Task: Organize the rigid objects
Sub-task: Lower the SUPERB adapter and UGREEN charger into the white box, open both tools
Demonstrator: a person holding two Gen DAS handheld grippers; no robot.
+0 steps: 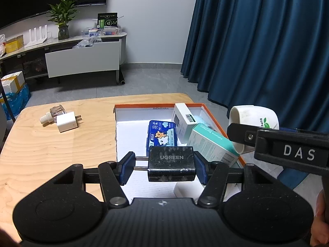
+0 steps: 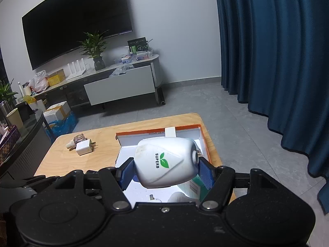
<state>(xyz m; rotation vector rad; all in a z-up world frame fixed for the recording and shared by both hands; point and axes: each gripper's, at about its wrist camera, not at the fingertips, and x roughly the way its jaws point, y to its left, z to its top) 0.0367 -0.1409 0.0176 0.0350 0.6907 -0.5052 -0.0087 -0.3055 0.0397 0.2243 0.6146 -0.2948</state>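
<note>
Left wrist view showed the left gripper (image 1: 164,164) fingers clamping a black charger (image 1: 171,163); the right gripper (image 2: 165,173) gripped a white bottle (image 2: 166,162) — both over the box (image 1: 211,115) at the worktop's far right corner, release due next.

A dark television (image 2: 76,26) is hanging on the white wall at ten o'clock. Beneath it a long low cabinet (image 2: 119,86) is standing, its white drawer front hanging open. A potted green plant (image 2: 95,49) is sitting on the cabinet top, with white upright dividers (image 2: 77,65) to its nine o'clock side. A blue curtain (image 2: 277,61) is hanging at three o'clock, reaching the grey tiled floor (image 2: 205,107).
</note>
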